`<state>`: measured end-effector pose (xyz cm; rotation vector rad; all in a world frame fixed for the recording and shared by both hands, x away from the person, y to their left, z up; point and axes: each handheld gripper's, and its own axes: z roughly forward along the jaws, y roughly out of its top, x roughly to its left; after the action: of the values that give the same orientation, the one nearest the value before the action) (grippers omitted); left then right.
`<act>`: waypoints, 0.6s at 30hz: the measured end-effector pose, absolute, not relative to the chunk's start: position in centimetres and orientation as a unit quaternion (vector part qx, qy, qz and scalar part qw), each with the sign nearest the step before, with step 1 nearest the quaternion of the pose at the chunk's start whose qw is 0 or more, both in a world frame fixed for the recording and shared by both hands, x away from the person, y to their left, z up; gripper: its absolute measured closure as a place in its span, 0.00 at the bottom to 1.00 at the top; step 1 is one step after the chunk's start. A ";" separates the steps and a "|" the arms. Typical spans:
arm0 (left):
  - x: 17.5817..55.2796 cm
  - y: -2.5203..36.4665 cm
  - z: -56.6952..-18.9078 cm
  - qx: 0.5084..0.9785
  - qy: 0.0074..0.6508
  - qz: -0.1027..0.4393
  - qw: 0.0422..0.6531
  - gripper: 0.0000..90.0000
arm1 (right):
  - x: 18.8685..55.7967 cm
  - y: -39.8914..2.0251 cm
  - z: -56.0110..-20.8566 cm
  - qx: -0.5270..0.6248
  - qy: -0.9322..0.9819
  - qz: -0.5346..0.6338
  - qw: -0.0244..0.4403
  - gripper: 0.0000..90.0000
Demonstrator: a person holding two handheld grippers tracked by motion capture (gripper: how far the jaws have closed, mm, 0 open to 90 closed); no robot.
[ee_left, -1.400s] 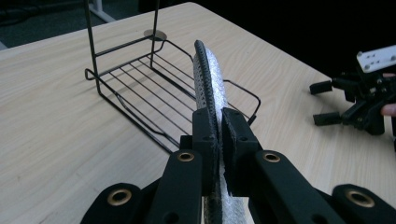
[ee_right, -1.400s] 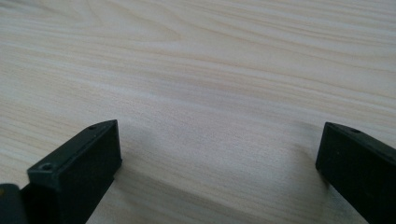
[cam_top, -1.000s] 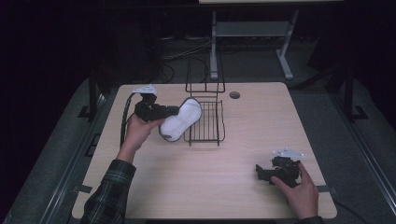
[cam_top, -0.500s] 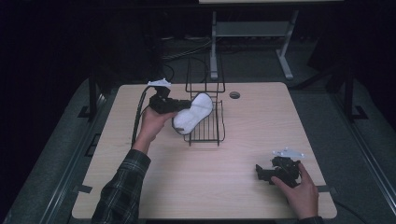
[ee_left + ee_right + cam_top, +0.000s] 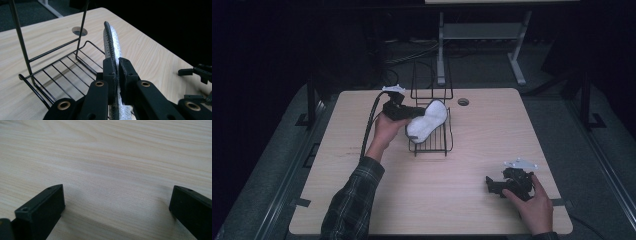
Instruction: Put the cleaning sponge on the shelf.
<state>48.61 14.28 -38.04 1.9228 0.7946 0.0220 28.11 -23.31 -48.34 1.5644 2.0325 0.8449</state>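
While the right gripper rests spread, the left gripper pinches a white slipper over the rack

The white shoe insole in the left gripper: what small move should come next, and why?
Probably lower it a little, then open. The left gripper is shut on the insole, which hangs over the wire rack, seemingly not yet resting on it.

The wire rack stands on the far middle of the table, and its upright back frame closes the far side. The white slipper, clamped in the left gripper, hangs over the rack's left edge. The near half of the table is bare wood, except for the right gripper resting near the right corner.
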 end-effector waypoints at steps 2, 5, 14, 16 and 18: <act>48.8 14.2 -38.3 0.797 0.331 0.005 0.505 0.93 | 28.1 -23.3 -48.3 0.566 0.734 0.305 0.219 0.00; 48.9 14.1 -38.6 0.799 0.334 0.005 0.501 0.93 | 28.1 -23.3 -48.3 0.565 0.734 0.305 0.219 0.00; 49.3 14.0 -39.3 0.797 0.343 0.008 0.497 0.92 | 28.1 -23.3 -48.3 0.565 0.734 0.305 0.219 0.00; 49.4 14.0 -39.5 0.801 0.343 0.016 0.491 0.91 | 28.1 -23.3 -48.3 0.565 0.734 0.305 0.219 0.00; 49.4 13.9 -39.6 0.803 0.344 0.019 0.486 0.90 | 28.1 -23.3 -48.3 0.566 0.734 0.305 0.219 0.00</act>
<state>49.42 13.87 -39.61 1.9553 0.8360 0.0473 28.11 -23.30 -48.34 1.5652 2.0320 0.8450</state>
